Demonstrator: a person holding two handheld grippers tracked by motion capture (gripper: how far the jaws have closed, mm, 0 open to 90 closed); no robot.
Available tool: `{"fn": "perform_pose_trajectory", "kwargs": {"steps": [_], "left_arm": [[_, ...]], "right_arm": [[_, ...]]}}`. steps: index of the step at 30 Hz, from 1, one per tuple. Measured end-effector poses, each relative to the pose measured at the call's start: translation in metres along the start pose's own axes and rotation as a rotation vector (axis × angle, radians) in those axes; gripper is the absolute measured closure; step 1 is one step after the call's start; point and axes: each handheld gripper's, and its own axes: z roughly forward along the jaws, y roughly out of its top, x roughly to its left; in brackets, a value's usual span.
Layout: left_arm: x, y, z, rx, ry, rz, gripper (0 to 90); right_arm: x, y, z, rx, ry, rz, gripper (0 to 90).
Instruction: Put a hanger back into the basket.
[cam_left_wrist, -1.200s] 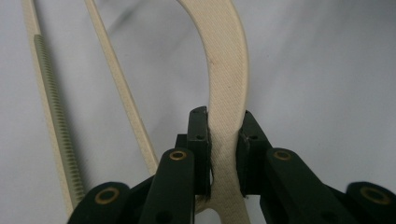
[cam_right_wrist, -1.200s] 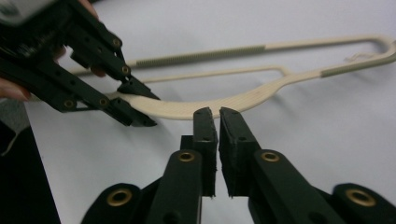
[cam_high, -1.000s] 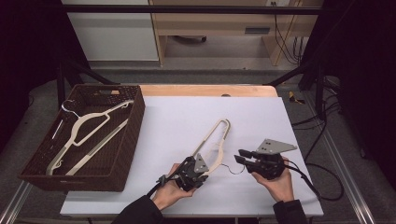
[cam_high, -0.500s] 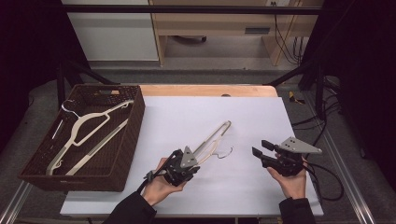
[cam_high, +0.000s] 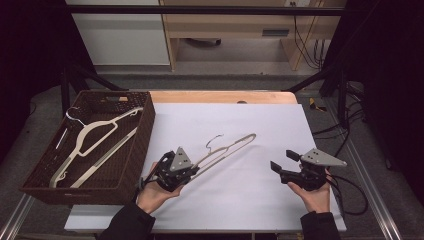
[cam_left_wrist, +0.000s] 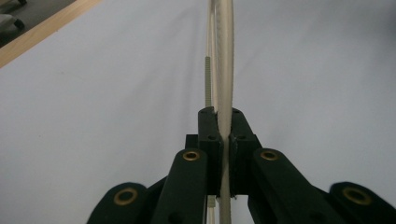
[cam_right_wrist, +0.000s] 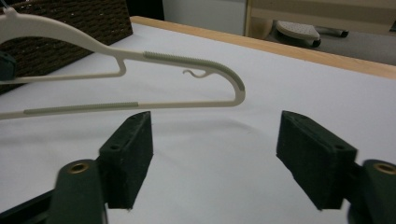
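Observation:
A cream plastic hanger (cam_high: 227, 148) with a metal hook (cam_high: 214, 141) is lifted over the white table top, slanting up to the right. My left gripper (cam_high: 194, 169) is shut on its lower end. The left gripper view shows the hanger (cam_left_wrist: 225, 70) edge-on, pinched between the pads of that gripper (cam_left_wrist: 225, 122). My right gripper (cam_high: 280, 160) stands open to the right of the hanger, apart from it. In the right gripper view the hanger (cam_right_wrist: 187, 60) hangs beyond the gripper (cam_right_wrist: 215, 140), nothing between its pads.
A brown wicker basket (cam_high: 146, 125) sits at the table's left with another cream hanger (cam_high: 95, 136) lying in it. The white sheet (cam_high: 260, 125) ends at a wooden strip (cam_high: 220, 96) at the far side. Cables (cam_high: 350, 190) trail off the right edge.
My left gripper has carried the hanger leftward and tilted it flatter. My right gripper has drawn away to the right and stands open.

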Motion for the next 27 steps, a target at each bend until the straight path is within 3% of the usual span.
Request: {"fn": "perform_pose_trajectory", "kwargs": {"steps": [7,16,27], "left_arm": [[0.013,0.005,-0.028,-0.069,-0.027,-0.025,86.7],[0.033,0.021,-0.069,-0.157,-0.052,-0.052,86.7],[0.065,0.038,-0.112,-0.172,-0.039,-0.049,86.7]], "right_arm": [[-0.003,-0.003,-0.002,0.009,-0.011,0.022,16.4],[-0.003,-0.004,0.000,0.017,-0.018,0.012,12.8],[-0.003,-0.004,-0.002,0.008,-0.038,0.010,8.7]]}}
